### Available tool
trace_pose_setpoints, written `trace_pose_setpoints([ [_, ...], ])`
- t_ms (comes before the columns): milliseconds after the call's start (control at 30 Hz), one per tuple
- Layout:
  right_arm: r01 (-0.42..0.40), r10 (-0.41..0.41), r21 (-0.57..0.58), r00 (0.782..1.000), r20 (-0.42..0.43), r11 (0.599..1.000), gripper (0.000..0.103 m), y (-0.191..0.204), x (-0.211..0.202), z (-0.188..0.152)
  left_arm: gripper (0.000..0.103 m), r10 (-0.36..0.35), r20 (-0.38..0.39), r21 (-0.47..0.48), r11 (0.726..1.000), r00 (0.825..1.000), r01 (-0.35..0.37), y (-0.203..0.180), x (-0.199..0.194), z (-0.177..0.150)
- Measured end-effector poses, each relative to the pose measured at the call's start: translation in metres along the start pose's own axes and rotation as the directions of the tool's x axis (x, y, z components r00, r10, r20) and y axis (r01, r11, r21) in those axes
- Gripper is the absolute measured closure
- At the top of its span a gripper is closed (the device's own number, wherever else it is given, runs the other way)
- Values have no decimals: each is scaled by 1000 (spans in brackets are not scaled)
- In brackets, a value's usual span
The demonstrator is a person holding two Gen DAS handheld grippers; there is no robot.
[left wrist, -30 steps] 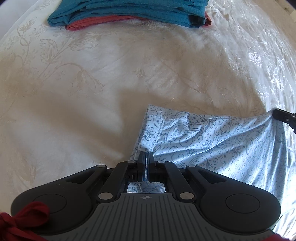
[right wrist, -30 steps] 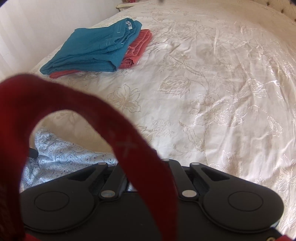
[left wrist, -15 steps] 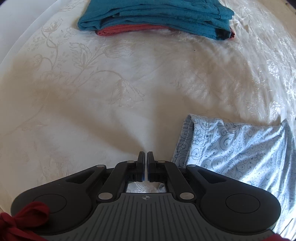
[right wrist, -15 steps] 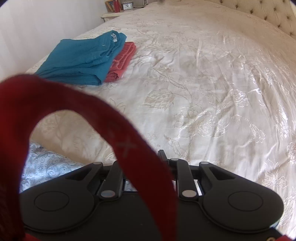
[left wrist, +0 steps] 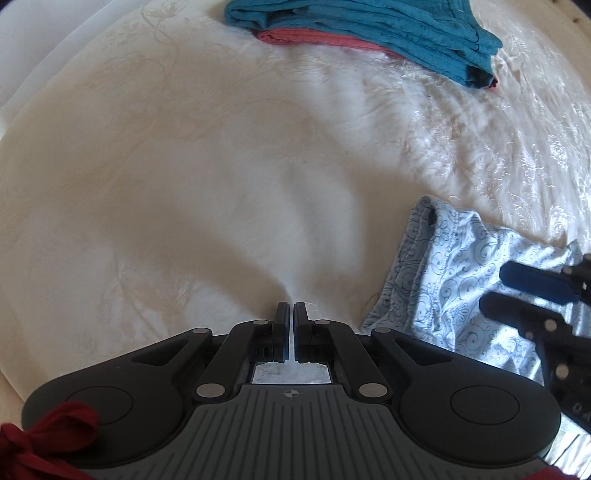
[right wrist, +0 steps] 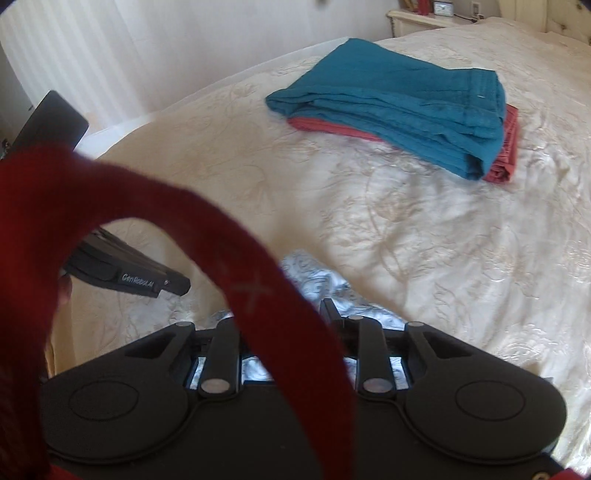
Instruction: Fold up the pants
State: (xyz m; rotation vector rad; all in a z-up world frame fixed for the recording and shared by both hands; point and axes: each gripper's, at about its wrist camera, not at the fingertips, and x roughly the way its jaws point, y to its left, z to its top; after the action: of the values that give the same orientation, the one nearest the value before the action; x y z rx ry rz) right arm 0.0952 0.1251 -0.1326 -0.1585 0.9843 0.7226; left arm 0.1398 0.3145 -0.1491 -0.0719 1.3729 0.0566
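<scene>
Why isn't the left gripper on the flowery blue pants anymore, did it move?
Yes. The left gripper let go and slid left off the blue pants, now over bare bedspread.

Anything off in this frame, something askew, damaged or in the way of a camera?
One oddity: a red strap loops across the right wrist lens, hiding much of the right gripper and the patterned pants. Otherwise nothing stands out: the teal pants lie folded on the red garment, slightly offset.

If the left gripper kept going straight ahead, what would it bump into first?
Probably just the bedspread. The left gripper points at bare cover; the flowery pants lie off to its right and the folded blue clothes farther ahead.
</scene>
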Motion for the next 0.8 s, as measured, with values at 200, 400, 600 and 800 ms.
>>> trace_pose_setpoints([
  [200,-29,22,-137,999,-50,990,57,50,10,-24,100,-8,10,-68,998,1000,9,25,-2,-6],
  [400,25,-31,-189,999,-32,982,69,56,21,-21,100,-12,23,-59,998,1000,14,20,-4,-5],
  [600,194,-206,85,965,162,977,92,13,-41,3,100,-19,29,-40,999,999,20,18,-6,-6],
  [800,149,-157,58,977,147,987,90,24,-14,5,100,-10,27,-26,1000,1000,11,15,-3,-7],
])
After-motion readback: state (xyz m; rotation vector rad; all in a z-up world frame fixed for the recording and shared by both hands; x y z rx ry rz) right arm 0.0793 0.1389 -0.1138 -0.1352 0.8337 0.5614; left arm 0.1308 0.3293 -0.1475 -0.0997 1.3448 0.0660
